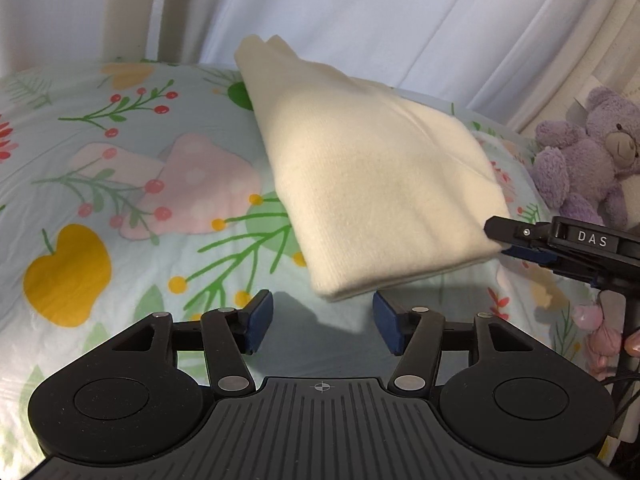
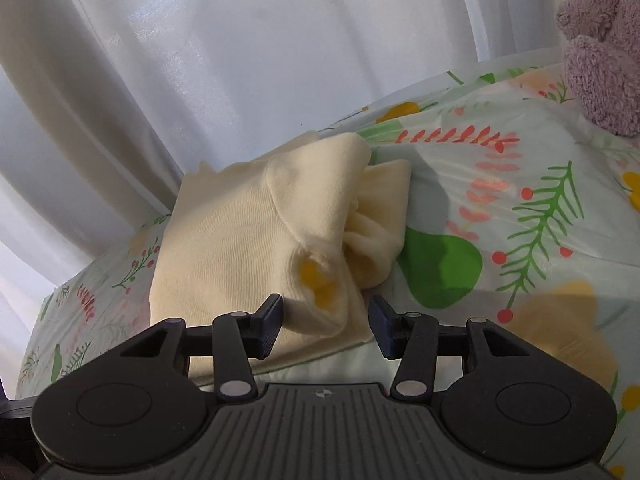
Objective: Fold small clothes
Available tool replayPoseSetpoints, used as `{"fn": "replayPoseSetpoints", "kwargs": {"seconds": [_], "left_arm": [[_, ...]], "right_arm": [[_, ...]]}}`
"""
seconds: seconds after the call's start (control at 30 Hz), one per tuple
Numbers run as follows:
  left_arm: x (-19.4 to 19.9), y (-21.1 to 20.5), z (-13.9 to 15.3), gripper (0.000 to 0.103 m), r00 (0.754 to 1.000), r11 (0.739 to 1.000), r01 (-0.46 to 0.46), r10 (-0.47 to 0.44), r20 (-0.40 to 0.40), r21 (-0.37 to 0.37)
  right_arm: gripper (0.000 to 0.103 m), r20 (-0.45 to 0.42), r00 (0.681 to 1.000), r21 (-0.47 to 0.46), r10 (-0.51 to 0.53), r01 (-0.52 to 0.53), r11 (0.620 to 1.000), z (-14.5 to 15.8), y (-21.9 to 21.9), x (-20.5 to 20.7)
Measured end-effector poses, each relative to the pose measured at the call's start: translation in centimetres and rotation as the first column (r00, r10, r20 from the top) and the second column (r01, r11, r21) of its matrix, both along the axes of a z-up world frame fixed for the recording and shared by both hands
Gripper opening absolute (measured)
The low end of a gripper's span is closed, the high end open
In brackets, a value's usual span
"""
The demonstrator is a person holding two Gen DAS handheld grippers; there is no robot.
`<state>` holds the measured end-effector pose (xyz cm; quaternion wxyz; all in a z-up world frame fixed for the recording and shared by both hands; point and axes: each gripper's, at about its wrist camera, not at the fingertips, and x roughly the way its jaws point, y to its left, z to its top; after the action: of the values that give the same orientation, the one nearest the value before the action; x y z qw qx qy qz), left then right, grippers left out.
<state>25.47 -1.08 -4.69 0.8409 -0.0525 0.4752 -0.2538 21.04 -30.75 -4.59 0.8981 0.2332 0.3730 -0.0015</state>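
A cream knit garment [image 1: 372,184] lies folded on the floral bedsheet [image 1: 120,184]. My left gripper [image 1: 323,322] is open and empty, just in front of the garment's near folded corner. My right gripper [image 1: 500,240] comes in from the right, its tips at the garment's right corner. In the right wrist view the garment [image 2: 248,232] shows a bunched sleeve and a yellow patch. The right gripper [image 2: 326,322] is open, with the garment's near corner between its fingers, which do not close on it.
A purple teddy bear [image 1: 588,156] sits at the right edge of the bed and also shows in the right wrist view [image 2: 600,56]. White curtains [image 1: 360,20] hang behind the bed. Pink items [image 1: 600,336] lie at the right by the gripper handle.
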Motion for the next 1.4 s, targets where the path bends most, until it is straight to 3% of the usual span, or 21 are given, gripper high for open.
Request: {"fn": "replayPoseSetpoints", "kwargs": {"seconds": [0.1,0.13,0.17,0.27,0.3,0.33,0.43,0.5,0.57,0.7,0.83,0.93,1.03,1.13,1.27,1.4], "left_arm": [[-0.1,-1.1,-0.1,0.061,1.0,1.0,0.011,-0.011,0.016,0.015],[-0.4,-1.4,0.2,0.061,1.0,1.0,0.008,-0.008,0.019,0.021],[-0.3,-1.6,0.2,0.061,1.0,1.0,0.003,-0.004,0.023,0.024],[0.0,-2.1,0.3,0.061,0.999,0.999,-0.014,0.012,0.049,0.047],[0.2,-2.0,0.2,0.061,0.998,0.998,-0.03,0.026,0.058,0.06],[0.4,-1.9,0.2,0.061,0.997,0.996,-0.047,0.042,0.058,0.074],[0.8,-0.8,0.2,0.063,0.999,0.997,-0.049,0.047,0.027,0.059],[0.9,0.0,0.7,0.061,0.999,0.998,-0.04,0.04,-0.005,0.055],[0.9,1.2,1.4,0.061,0.999,0.999,-0.033,0.033,-0.021,0.027],[1.8,3.2,3.9,0.063,0.994,0.994,-0.107,0.107,0.039,-0.004],[3.7,2.3,5.1,0.064,0.987,0.991,-0.13,0.132,0.089,-0.02],[5.5,0.1,4.9,0.064,0.987,0.991,-0.134,0.135,0.088,-0.022],[7.2,-2.3,3.8,0.064,0.989,0.992,-0.124,0.123,0.085,0.009],[8.4,-3.6,2.2,0.066,0.992,0.993,-0.119,0.117,0.047,0.022],[9.2,-4.1,1.0,0.078,0.991,0.992,-0.128,0.128,0.029,0.019],[9.6,-3.5,0.7,0.078,0.991,0.991,-0.135,0.135,-0.001,-0.009]], "right_arm": [[0.029,0.003,1.0,-0.007,0.023,-0.023,1.0,-0.6,0.9,0.2],[0.016,0.005,1.0,-0.023,0.019,-0.019,1.0,-0.5,1.2,0.5],[0.012,0.015,1.0,-0.01,0.021,-0.021,1.0,-0.4,1.1,0.6],[0.011,0.082,0.997,0.208,-0.016,-0.001,0.978,-0.3,-0.8,0.2],[0.011,0.094,0.995,0.261,-0.042,0.016,0.965,-0.5,-1.7,0.0],[0.011,0.079,0.994,0.257,-0.07,0.048,0.965,-0.7,-2.2,-0.2],[0.014,-0.02,0.996,0.044,-0.085,0.086,0.995,-1.8,-1.8,0.2],[0.019,-0.024,0.998,0.013,-0.059,0.059,0.998,-1.6,-1.5,-0.1],[0.037,0.0,0.998,-0.038,-0.07,0.07,0.997,-0.4,-1.6,-0.4],[0.039,0.068,0.995,-0.14,-0.072,0.081,0.987,2.2,-1.6,-0.1],[0.039,0.152,0.987,-0.233,-0.05,0.085,0.969,3.9,-0.2,1.5],[0.035,0.144,0.986,-0.26,0.079,-0.04,0.965,3.5,2.0,4.6],[0.014,0.096,0.98,-0.364,0.173,-0.127,0.923,1.7,4.5,7.5],[0.011,0.078,0.981,-0.451,0.179,-0.126,0.884,-0.3,5.2,9.3],[0.009,0.125,0.981,-0.472,0.147,-0.071,0.879,-1.4,3.9,9.6],[0.009,0.109,0.981,-0.493,0.158,-0.085,0.866,-1.2,4.1,10.2]]}}
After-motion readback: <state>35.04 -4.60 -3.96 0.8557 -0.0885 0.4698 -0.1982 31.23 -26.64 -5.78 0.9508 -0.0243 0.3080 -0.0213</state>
